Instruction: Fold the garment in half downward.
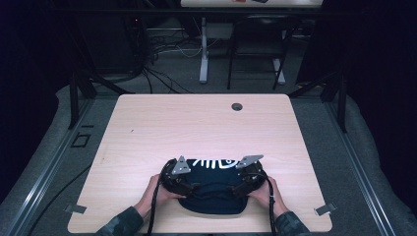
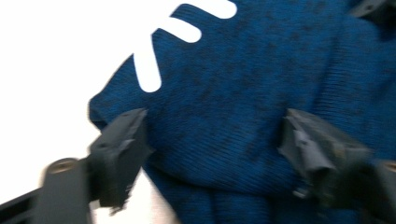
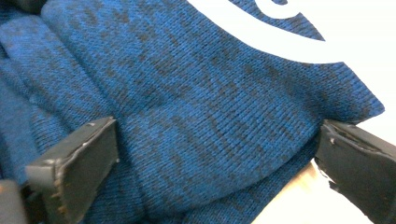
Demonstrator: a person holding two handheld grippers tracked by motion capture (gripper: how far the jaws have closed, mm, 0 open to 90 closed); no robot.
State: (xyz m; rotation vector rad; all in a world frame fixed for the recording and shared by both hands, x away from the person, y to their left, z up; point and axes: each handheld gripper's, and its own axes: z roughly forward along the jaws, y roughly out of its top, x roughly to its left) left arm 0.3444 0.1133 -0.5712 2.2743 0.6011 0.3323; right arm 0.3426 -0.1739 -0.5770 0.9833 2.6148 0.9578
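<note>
A dark blue knitted garment [image 1: 215, 189] with white lettering lies bunched near the front edge of the wooden table [image 1: 196, 128]. My left gripper [image 1: 189, 187] rests on its left side and my right gripper [image 1: 239, 188] on its right side. In the left gripper view the jaws stand wide apart over the blue knit [image 2: 224, 112], close to its left edge, and the gripper [image 2: 212, 149] is open. In the right gripper view the jaws also stand wide apart, straddling a fold of the knit [image 3: 210, 121], so that gripper [image 3: 219, 158] is open too.
A round cable hole [image 1: 237, 106] sits near the table's far edge. Beyond the table stand desk legs [image 1: 203, 49], a dark chair frame [image 1: 255, 49] and cables on the floor. Metal brackets [image 1: 324, 209] sit at the table's front corners.
</note>
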